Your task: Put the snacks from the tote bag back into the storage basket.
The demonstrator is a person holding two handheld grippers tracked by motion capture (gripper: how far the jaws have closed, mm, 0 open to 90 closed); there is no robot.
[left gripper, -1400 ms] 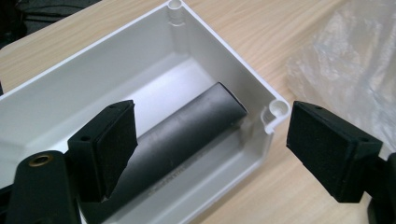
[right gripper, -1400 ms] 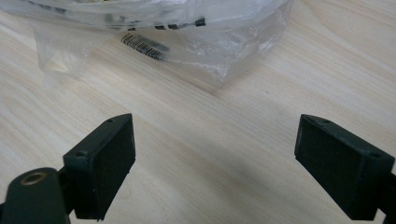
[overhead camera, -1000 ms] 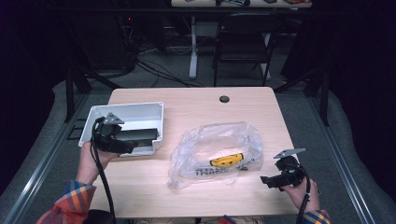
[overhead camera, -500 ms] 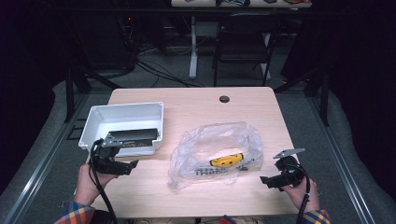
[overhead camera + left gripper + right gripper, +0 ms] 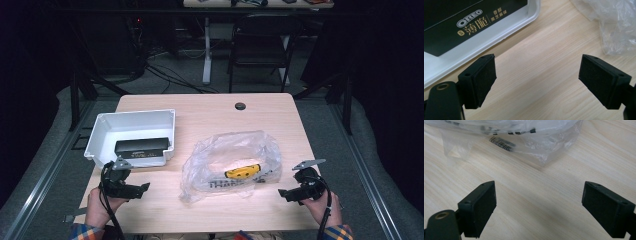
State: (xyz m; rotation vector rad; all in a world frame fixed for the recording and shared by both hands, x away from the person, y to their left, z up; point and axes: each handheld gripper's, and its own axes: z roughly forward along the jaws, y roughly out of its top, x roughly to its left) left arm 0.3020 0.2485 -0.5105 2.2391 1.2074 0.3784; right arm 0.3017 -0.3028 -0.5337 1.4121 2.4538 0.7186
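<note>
Oreo box [image 5: 142, 146] lies in white tray [image 5: 100, 131].

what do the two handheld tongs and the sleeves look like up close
Both tongs, left and right, are black, each with two flat rectangular jaws faced in dark foam-like padding with small screw holes. Each carries a grey three-cornered plate on top and trails a black cable. The sleeves are plaid in orange and blue.

Dim dark room, grey floor [image 5: 165, 85], black cables [image 5: 165, 75] trailing, folding chair [image 5: 260, 50] and white desk leg [image 5: 206, 55] beyond light wooden table [image 5: 210, 107].
</note>
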